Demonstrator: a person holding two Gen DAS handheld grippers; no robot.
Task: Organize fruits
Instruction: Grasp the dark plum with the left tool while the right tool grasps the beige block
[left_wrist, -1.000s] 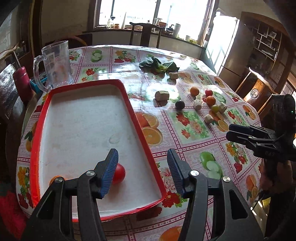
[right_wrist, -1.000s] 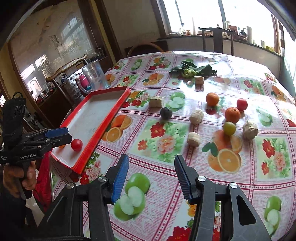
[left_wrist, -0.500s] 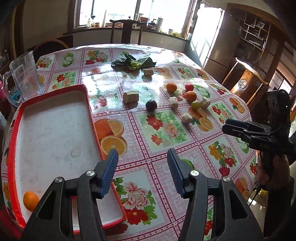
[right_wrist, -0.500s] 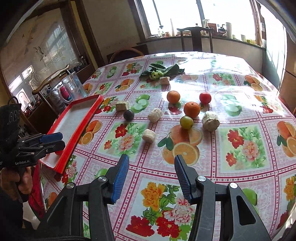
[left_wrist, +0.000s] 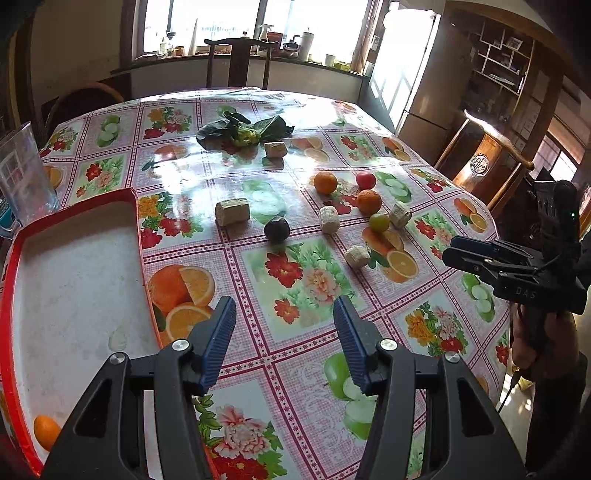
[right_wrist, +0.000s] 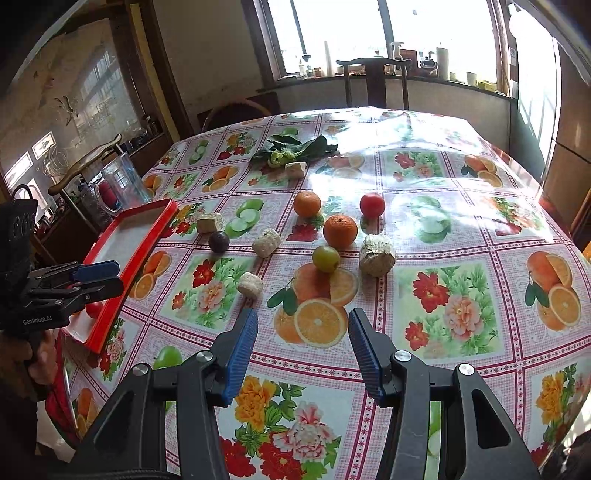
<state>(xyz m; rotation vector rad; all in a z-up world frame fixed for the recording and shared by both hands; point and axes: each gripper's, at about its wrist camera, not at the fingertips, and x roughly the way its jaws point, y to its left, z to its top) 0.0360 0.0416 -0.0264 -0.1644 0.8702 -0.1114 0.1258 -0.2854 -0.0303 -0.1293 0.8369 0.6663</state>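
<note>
Blue-padded left tongs (left_wrist: 284, 341) and right tongs (right_wrist: 301, 349) hung half-open and empty; fetching seemed underway, next reaching the small green round fruit (right_wrist: 325, 259) for the red-rimmed tray (left_wrist: 74, 258).

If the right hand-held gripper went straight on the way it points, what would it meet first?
Probably the bare tablecloth; beyond that, roughly in line, the green fruit, though depth is unclear.

tray (left_wrist: 7, 295) red rim, white floor | tablecloth (left_wrist: 314, 280) pink check, fruit-and-flower print | plum (left_wrist: 276, 229) dark purple
</note>
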